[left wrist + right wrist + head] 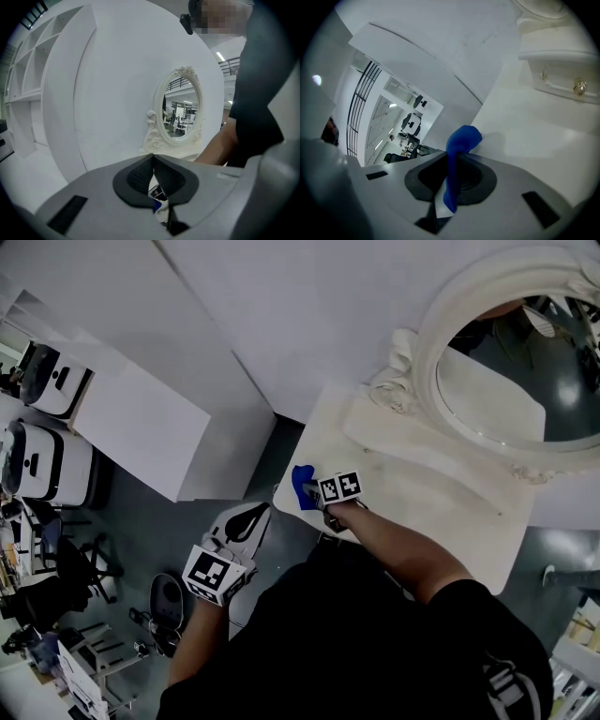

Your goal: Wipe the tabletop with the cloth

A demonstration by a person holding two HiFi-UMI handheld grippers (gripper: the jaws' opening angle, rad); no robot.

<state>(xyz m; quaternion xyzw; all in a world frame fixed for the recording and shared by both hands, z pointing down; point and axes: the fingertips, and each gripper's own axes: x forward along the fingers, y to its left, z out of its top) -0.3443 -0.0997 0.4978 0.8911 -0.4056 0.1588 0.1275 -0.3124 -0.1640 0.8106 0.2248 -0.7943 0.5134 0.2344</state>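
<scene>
A blue cloth is pinched in my right gripper, which is shut on it at the near left corner of the cream tabletop. In the right gripper view the cloth sticks up from between the jaws of the right gripper, its free end over the tabletop. My left gripper hangs off the table, lower left, over the floor. In its own view the left gripper has its jaws closed together with nothing between them.
An oval mirror in an ornate white frame stands at the back of the table; its base has a small drawer with a knob. White wall panels stand to the left. Office chairs and clutter fill the floor lower left.
</scene>
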